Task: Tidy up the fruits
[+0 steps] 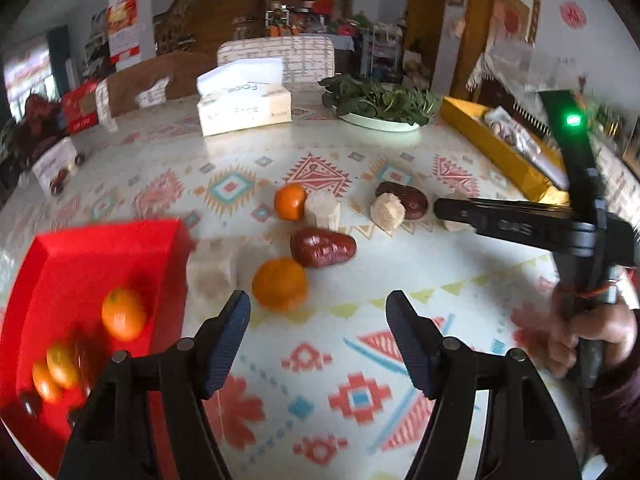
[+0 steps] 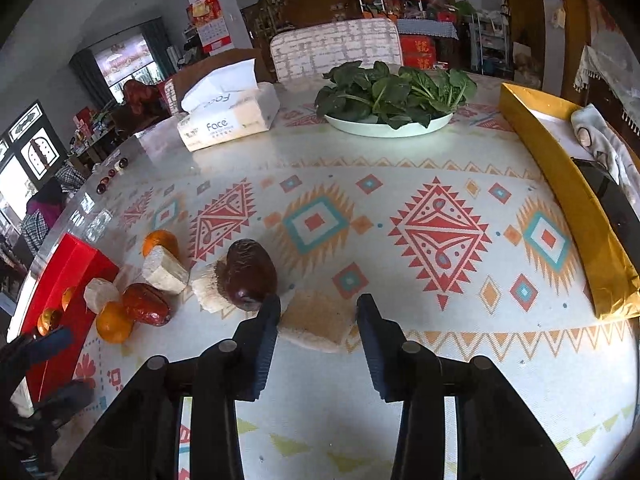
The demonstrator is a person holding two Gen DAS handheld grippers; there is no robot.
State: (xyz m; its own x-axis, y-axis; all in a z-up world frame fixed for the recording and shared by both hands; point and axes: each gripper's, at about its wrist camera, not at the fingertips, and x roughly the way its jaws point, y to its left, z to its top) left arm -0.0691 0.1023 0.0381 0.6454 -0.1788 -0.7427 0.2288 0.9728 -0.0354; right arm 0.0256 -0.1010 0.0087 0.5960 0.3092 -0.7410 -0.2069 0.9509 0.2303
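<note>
Item: fruit sorting on a round table under a patterned vinyl cloth (image 2: pixel 400 184).

Left gripper (image 1: pixel 318 334): jaws wide, holding nothing, poised above the cloth just short of the nearer round orange tangerine (image 1: pixel 280 284).

Right gripper (image 2: pixel 318 334): jaws wide, holding nothing, bracketing a pale, flat beige chunk (image 2: pixel 316 322) lying on the cloth; whether the pads touch it cannot be told.

Task goods: shallow red plastic tray (image 1: pixel 80 256) at the table's left edge, holding three orange tangerines, the clearest at (image 1: pixel 123 313). Loose on the cloth: a second small tangerine (image 1: pixel 290 202), a wrinkled dark-red date-like fruit (image 1: pixel 322 247), a darker brown-red one (image 2: pixel 250 276), and several pale cut chunks, one at (image 1: pixel 386 208).

Risks, as judged:
- The loose pieces lie touching or nearly so; jaws closing on one may nudge a neighbour, and a tangerine would roll.
- The dark fruit sits just beside the right gripper's left finger, so it may be knocked.
- The flat chunk lies low; pads may slide over it.
- The tray sits at the table edge and could be pushed off.

Obscured: tray contents are motion-blurred in the left view and largely hidden in the right view. The nature of the pale chunks is not determinable. The tray's near end is covered by the left gripper.

Also present: tissue box (image 2: pixel 228 120), plate of green leaves (image 2: pixel 392 96), yellow box (image 2: pixel 572 200).
</note>
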